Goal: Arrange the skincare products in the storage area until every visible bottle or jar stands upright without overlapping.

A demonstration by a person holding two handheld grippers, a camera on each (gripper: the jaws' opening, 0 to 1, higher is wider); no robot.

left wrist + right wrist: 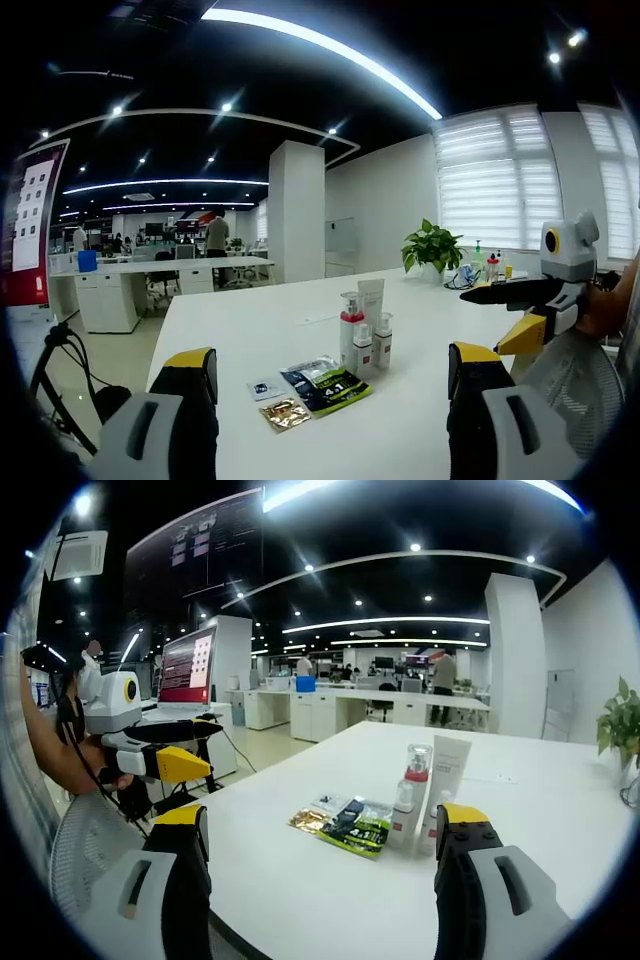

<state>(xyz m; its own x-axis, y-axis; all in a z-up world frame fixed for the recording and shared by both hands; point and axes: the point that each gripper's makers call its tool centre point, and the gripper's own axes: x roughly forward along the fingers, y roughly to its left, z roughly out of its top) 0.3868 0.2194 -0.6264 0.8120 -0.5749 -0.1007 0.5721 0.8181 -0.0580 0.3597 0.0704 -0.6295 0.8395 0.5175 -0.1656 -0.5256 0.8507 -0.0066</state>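
Your left gripper (330, 385) hangs with jaws spread wide and empty above the white table (440, 400); your right gripper (320, 855) is just as wide, holding nothing. Four upright skincare bottles (362, 335) cluster mid-table: a red-banded pump bottle (350, 328), a tall tube (371, 300), and two small ones. Beside them lie three flat sachets (325, 385), their print too small to read.

White table (420, 420); upright bottles (362, 340), flat sachets (325, 385)
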